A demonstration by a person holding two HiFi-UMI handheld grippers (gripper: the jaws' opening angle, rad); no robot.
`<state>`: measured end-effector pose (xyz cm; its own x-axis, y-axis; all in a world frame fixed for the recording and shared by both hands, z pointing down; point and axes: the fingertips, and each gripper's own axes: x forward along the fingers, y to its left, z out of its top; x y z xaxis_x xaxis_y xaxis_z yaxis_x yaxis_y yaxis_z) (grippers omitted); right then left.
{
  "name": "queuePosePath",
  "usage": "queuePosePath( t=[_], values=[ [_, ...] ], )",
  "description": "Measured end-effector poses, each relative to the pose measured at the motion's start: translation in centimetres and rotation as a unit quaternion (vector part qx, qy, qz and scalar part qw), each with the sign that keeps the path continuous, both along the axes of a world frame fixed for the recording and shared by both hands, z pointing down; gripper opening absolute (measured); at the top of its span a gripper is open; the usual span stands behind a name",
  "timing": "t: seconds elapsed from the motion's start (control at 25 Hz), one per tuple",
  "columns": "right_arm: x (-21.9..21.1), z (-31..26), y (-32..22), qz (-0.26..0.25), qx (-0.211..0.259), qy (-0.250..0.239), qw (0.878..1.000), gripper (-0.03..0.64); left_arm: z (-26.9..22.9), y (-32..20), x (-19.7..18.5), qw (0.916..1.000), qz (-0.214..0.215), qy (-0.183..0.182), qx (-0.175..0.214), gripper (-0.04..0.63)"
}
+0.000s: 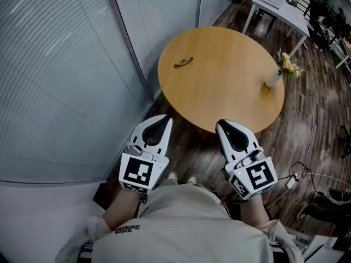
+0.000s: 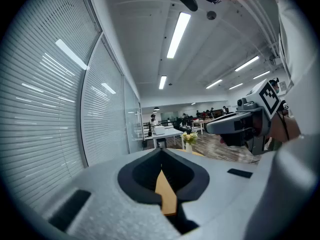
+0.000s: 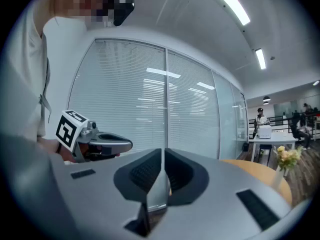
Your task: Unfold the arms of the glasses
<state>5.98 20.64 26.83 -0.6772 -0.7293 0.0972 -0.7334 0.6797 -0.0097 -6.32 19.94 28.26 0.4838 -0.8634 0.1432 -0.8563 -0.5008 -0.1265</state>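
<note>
The person's pale shirt [image 1: 186, 223] fills the bottom of the head view. Just ahead of it the left gripper [image 1: 166, 119] and right gripper [image 1: 221, 125] sit side by side, both with jaws together and empty. The approach comes first, I judge: open the jaws, steady the frame with one gripper, and swing each arm out gently with the other. The glasses [image 1: 184, 62] lie on the far left of the round table [image 1: 230, 92], well apart from both tips.
</note>
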Motion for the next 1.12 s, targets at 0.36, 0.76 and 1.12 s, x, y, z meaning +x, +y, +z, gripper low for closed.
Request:
queuePosePath(
  t=[0.36,0.76,1.12],
  values=[
    [0.5,0.5,-0.1,0.005,-0.003,-0.012,1.0,0.041,0.9,0.1,-0.3,0.9998,-0.001,-0.018,0.002,0.021],
    [2.9,1.9,-0.5,0.007,-0.012,-0.004,1.0,0.041,1.7,-0.4,2.1,0.9998,0.002,-0.019,-0.003,0.021],
    [4.6,3.0,-0.5,-0.007,-0.012,-0.004,1.0,0.041,2.4,-0.3,3.4,0.9997,-0.02,-0.011,-0.006,0.021]
  ],
)
